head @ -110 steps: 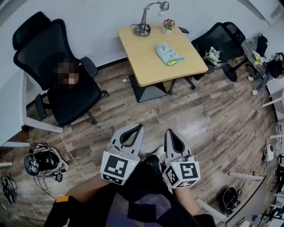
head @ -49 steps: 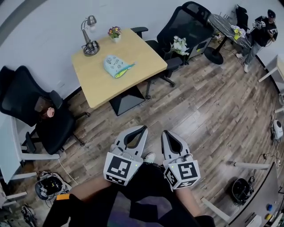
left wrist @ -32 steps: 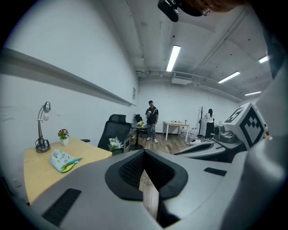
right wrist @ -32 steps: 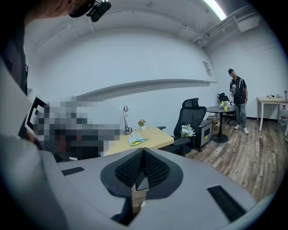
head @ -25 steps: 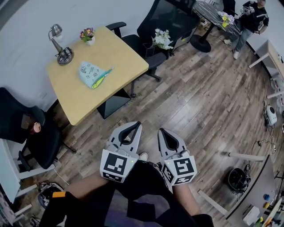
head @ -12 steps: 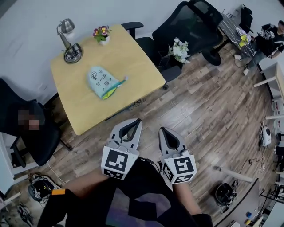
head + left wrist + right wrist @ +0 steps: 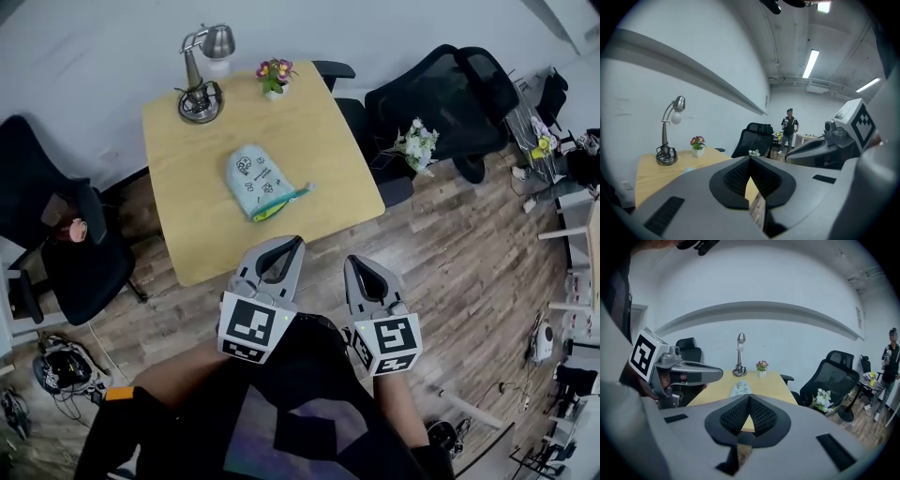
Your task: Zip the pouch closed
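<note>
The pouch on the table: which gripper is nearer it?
Left. The left gripper points at the near edge of the table, short of the pouch; the right gripper is farther right, over the floor.

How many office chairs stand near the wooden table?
2. The left chair stands at the left side of the table; the right chair stands by its far right corner. Others may be hidden outside the views.

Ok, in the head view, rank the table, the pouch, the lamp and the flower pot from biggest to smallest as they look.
1. The table.
2. The pouch and the lamp: about alike, and the lamp is seen from above, so unranked.
3. The flower pot.
</note>
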